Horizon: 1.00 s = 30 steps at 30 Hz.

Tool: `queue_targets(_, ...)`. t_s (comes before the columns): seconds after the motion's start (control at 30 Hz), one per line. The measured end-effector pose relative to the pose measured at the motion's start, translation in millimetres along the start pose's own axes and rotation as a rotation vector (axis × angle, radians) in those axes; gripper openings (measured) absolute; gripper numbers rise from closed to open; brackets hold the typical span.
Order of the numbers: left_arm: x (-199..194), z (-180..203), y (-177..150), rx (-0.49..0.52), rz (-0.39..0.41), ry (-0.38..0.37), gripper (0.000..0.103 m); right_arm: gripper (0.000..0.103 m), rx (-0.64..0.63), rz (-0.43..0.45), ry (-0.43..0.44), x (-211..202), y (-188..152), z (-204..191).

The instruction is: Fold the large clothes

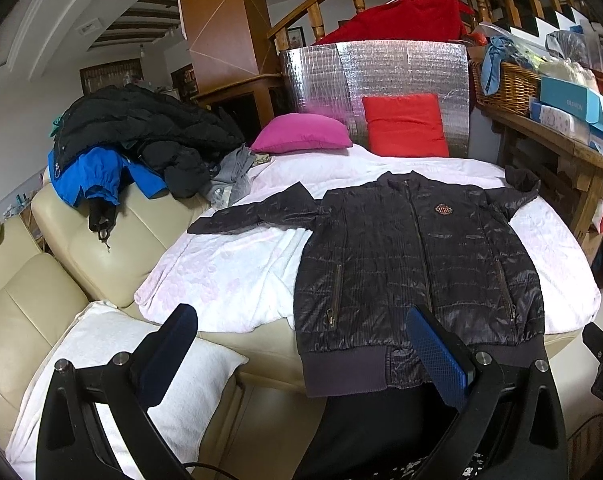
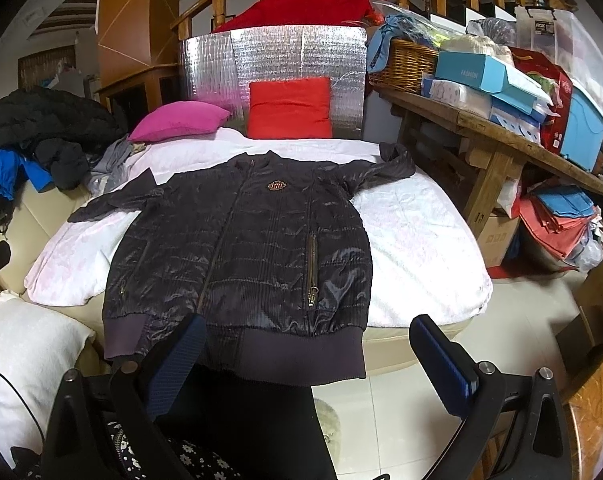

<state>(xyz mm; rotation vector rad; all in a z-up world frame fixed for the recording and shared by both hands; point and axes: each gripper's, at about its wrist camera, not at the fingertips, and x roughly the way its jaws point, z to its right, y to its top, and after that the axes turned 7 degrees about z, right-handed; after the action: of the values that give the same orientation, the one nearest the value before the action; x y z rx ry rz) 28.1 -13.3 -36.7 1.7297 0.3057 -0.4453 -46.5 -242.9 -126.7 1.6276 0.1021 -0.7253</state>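
Note:
A dark quilted zip jacket [image 1: 413, 256] lies flat, front up, on a white blanket [image 1: 229, 276] over a cream sofa; it also shows in the right wrist view [image 2: 241, 240]. Its sleeves spread left and right and its ribbed hem hangs over the sofa's front edge. My left gripper [image 1: 301, 332] is open and empty, held just before the hem's left part. My right gripper [image 2: 307, 340] is open and empty, in front of the hem's right part.
A pile of black and blue coats [image 1: 141, 140] lies on the sofa back at left. A pink cushion [image 1: 301, 134] and a red cushion [image 1: 405, 126] lean at the back. A white pillow [image 1: 113, 380] lies near left. A cluttered wooden table [image 2: 501, 132] stands at right.

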Motion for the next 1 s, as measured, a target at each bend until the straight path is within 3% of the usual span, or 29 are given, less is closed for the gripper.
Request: queue_targets(1.0,-0.6,-0.2,0.6,-0.002,0.009,0.003,0.103,0.103,-0.002,0.008,0.002,-1.3,2.0,-1.6)
